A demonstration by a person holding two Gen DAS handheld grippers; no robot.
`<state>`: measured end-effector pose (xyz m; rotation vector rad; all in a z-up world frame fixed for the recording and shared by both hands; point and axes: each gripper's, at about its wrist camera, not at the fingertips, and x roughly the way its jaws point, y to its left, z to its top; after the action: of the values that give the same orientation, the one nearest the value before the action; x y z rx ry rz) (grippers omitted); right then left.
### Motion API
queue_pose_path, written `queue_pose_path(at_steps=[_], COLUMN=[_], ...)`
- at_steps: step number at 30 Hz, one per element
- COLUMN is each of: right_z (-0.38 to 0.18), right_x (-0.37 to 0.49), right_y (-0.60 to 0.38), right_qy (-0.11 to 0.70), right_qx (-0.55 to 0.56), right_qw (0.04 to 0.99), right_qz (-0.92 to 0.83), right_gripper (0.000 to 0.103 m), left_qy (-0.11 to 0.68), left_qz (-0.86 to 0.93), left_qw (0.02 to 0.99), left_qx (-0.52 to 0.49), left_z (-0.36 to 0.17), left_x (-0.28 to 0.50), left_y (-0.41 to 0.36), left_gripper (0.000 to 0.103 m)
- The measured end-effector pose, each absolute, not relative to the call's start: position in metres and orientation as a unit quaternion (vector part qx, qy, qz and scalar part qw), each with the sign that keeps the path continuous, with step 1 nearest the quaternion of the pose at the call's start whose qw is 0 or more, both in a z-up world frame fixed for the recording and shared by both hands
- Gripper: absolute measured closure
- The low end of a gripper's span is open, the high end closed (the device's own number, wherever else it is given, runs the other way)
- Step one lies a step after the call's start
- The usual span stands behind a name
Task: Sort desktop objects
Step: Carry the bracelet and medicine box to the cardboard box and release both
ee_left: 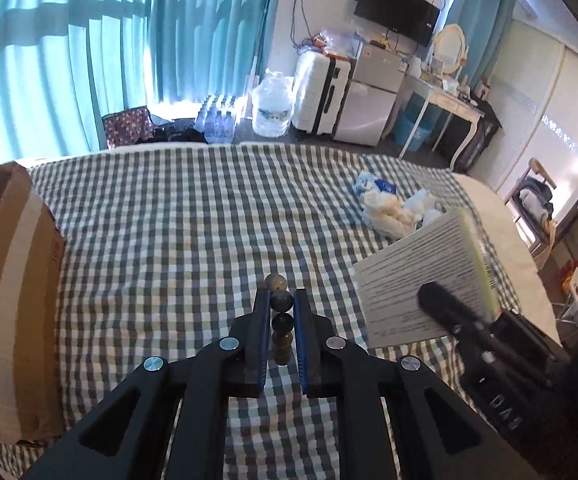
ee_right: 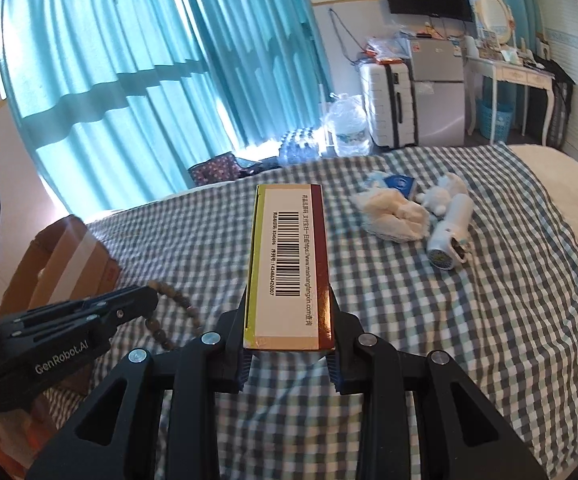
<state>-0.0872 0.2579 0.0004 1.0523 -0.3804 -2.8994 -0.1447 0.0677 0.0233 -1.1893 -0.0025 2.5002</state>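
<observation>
My left gripper (ee_left: 282, 300) is shut on a string of brown wooden beads (ee_left: 280, 318), lifted above the checked bedspread (ee_left: 177, 232). In the right wrist view the same beads (ee_right: 173, 312) hang from that gripper (ee_right: 145, 296) at the left. My right gripper (ee_right: 289, 300) is shut on a flat box with a barcode label (ee_right: 289, 264), held lengthwise above the bed. In the left wrist view this box (ee_left: 421, 276) shows at the right with the right gripper's finger (ee_left: 445, 304) on it. An open cardboard box (ee_left: 9, 300) stands at the bed's left edge.
On the far right of the bed lie a white cloth bundle (ee_right: 393, 216), a blue packet (ee_right: 399, 184), a small white plush (ee_right: 441, 196) and a white handheld fan (ee_right: 451, 232). Beyond the bed are teal curtains, water bottles, a white suitcase (ee_left: 321, 92), a small fridge and a dressing table.
</observation>
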Motion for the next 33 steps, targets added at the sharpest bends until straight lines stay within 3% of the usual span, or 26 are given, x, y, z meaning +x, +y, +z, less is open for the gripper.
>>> queue_pose_path(at_steps=[8, 18, 33], right_z=[0.037, 0.08, 0.05], right_x=[-0.085, -0.1, -0.149], right_y=[0.199, 0.082, -0.067], right_qy=[-0.095, -0.061, -0.067], right_qx=[0.32, 0.302, 0.358], right_qw=[0.064, 0.164, 0.265], right_qz=[-0.941, -0.937, -0.893], right_gripper=[0.074, 0.074, 0.071], left_qy=[-0.024, -0.064, -0.084], left_qz=[0.907, 0.921, 0.911], left_qw=[0.176, 0.108, 0.004], left_qx=[-0.382, -0.368, -0.404], left_z=[0.08, 0.119, 0.07], left_x=[-0.14, -0.147, -0.151], left_y=[0.01, -0.117, -0.245], left_gripper=[0.092, 0.092, 0.092])
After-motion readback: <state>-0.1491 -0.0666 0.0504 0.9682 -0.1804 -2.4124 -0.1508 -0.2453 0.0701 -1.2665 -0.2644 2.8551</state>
